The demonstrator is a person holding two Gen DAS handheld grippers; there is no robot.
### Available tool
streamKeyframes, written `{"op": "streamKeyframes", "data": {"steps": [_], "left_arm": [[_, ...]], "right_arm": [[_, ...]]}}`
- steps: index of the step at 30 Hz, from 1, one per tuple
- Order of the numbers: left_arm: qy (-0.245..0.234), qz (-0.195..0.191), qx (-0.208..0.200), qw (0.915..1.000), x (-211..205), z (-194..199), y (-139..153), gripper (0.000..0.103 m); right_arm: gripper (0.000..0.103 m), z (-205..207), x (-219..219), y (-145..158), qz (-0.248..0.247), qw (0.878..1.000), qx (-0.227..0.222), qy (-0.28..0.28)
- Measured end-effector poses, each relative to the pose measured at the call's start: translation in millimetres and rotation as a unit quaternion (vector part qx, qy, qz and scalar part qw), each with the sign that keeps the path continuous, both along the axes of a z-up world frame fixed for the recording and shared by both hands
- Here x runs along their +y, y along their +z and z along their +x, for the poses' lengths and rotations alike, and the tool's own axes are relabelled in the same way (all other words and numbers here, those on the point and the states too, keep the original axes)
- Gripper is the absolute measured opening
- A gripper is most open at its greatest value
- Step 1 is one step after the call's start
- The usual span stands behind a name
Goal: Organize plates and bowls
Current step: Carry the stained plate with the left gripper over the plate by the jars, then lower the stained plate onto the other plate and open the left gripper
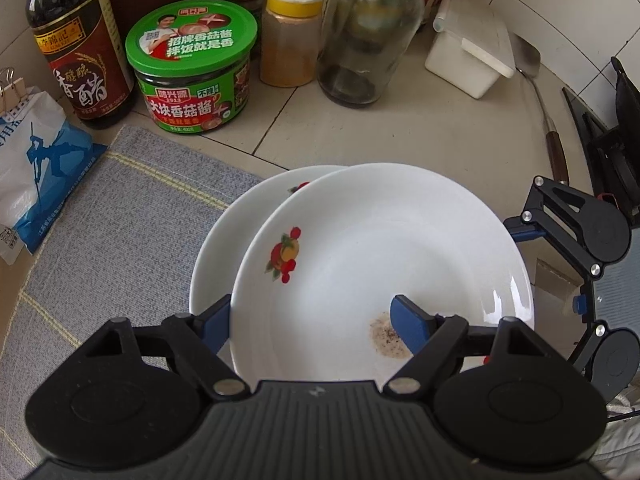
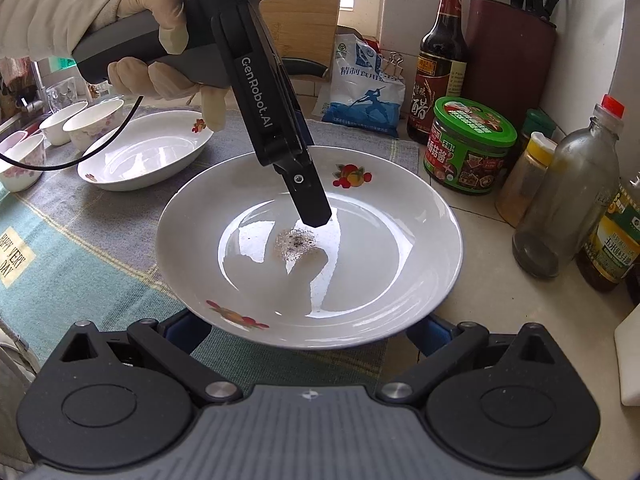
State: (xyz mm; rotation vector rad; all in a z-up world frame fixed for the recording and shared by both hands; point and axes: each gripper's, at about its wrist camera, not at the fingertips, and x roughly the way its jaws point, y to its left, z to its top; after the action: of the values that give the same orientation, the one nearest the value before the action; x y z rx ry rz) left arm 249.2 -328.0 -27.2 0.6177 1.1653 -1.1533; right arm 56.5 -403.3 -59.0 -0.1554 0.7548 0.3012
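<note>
Subject: the top plate (image 1: 380, 240), white with fruit decals. It sits on a second plate (image 1: 224, 248) of the same pattern, offset to the right, so a crescent of the lower one shows at the left. A patch of speckled residue (image 1: 386, 338) marks the top plate's well. The pair straddles the edge of a grey-blue cloth (image 1: 120, 220) and the tiled counter (image 1: 400, 132).

My left gripper (image 1: 312, 316) is spread wide and grips nothing. One finger is over the well beside the residue; the other is outside the near-left rim. The right wrist view shows that inner finger (image 2: 312, 200) pointing down into the well, with my gloved left hand (image 2: 160, 40) on the handle.

My right gripper (image 2: 310, 330) is also spread wide, unclenched. Both its tips pass out of sight beneath the near rim; I cannot tell whether they touch it.

Further left on the cloth: a third fruit-pattern dish (image 2: 144, 152), apart from the pair, and beyond it three small flowered bowls (image 2: 96, 124).

Along the wall: a salt bag (image 1: 32, 168), a vinegar bottle (image 1: 80, 52), a green-lidded jar (image 1: 192, 68), a yellow-capped spice jar (image 1: 292, 36), a glass bottle (image 1: 372, 32) and a white box (image 1: 468, 56). A knife block (image 2: 512, 52) stands behind them.
</note>
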Motion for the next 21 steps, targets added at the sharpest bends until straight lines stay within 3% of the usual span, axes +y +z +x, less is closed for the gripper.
{"op": "streamKeyframes", "data": {"steps": [21], "left_arm": [[-0.004, 0.009, -0.007, 0.9999, -9, 5, -13, 0.081]], "right_arm": [[0.103, -4, -4, 2, 0.006, 1.0, -0.001, -0.016]]}}
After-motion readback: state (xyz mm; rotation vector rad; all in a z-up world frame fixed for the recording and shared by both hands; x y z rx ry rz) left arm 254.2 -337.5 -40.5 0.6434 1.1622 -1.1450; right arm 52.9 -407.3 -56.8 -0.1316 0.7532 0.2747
